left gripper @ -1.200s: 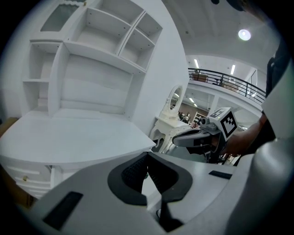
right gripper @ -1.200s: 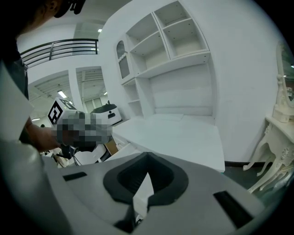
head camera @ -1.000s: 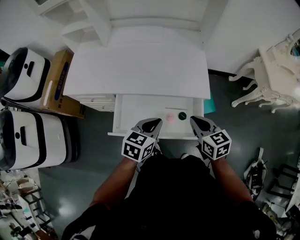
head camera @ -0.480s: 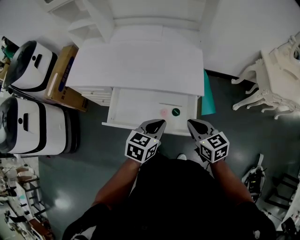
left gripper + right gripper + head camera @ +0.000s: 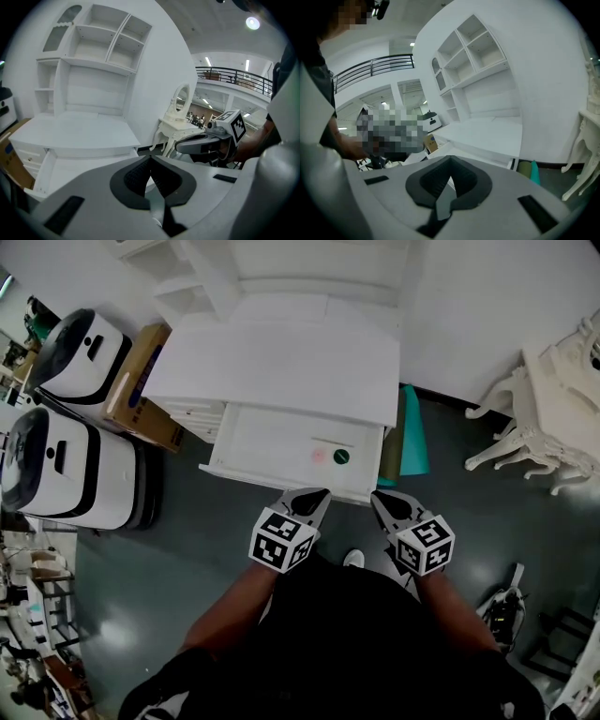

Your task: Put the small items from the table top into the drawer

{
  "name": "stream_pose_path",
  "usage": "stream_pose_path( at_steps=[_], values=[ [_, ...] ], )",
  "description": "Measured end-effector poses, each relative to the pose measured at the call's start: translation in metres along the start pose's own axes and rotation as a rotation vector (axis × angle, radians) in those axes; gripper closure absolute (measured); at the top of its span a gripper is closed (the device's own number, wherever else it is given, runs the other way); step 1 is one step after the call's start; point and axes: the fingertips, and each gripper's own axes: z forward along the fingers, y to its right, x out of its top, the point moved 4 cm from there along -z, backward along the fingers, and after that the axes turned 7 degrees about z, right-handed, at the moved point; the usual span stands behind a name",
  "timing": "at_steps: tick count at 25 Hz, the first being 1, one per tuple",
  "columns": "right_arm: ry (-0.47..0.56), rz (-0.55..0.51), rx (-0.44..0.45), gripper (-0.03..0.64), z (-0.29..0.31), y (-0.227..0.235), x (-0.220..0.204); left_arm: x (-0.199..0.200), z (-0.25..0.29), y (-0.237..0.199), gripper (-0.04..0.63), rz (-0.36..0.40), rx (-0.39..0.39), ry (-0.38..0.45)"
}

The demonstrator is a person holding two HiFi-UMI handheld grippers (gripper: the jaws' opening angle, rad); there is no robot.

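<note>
The white desk top point(image 5: 281, 362) is bare. Below it the drawer point(image 5: 272, 439) stands pulled out. A small pink item point(image 5: 318, 456) and a dark green round item point(image 5: 341, 457) lie side by side in its right part. My left gripper point(image 5: 316, 495) and right gripper point(image 5: 382, 499) hover just short of the drawer's front edge, side by side. Both are shut with nothing between the jaws. In the left gripper view the shut jaws meet at the left gripper point(image 5: 151, 161), and the right gripper point(image 5: 201, 145) shows beside it. The right gripper point(image 5: 450, 174) likewise shows its jaws pressed together.
Two white rounded machines point(image 5: 56, 470) point(image 5: 80, 352) and a cardboard box point(image 5: 141, 381) stand to the desk's left. A teal roll point(image 5: 412, 442) leans at its right side. An ornate white table point(image 5: 553, 399) is further right. Open shelves point(image 5: 281, 268) rise behind the desk.
The person has stepped back: both grippers, which reached over the drawer's front edge, are now just in front of it. The drawer stays open and the two items have not moved.
</note>
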Motion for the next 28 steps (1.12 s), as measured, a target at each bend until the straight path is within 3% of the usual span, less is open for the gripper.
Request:
stream_pose_path(
  at_steps=[8,15,23,28],
  values=[
    [-0.007,-0.011,0.043,0.592,-0.040,0.007,-0.024,-0.011,-0.014,0.042,0.592,-0.075,0.067,0.053],
    [-0.008,0.047,0.098,0.592,-0.048,-0.002,-0.034,-0.027,-0.030,0.053,0.592,-0.101,0.095,0.022],
    [0.012,0.016,0.053,0.591,-0.026,-0.013,-0.019,-0.002,-0.036,0.029,0.592,-0.017,0.057,0.035],
    [0.036,0.020,0.013,0.592,-0.011,-0.025,-0.013,-0.005,-0.046,0.012,0.592,-0.003,0.023,0.022]
  ],
)
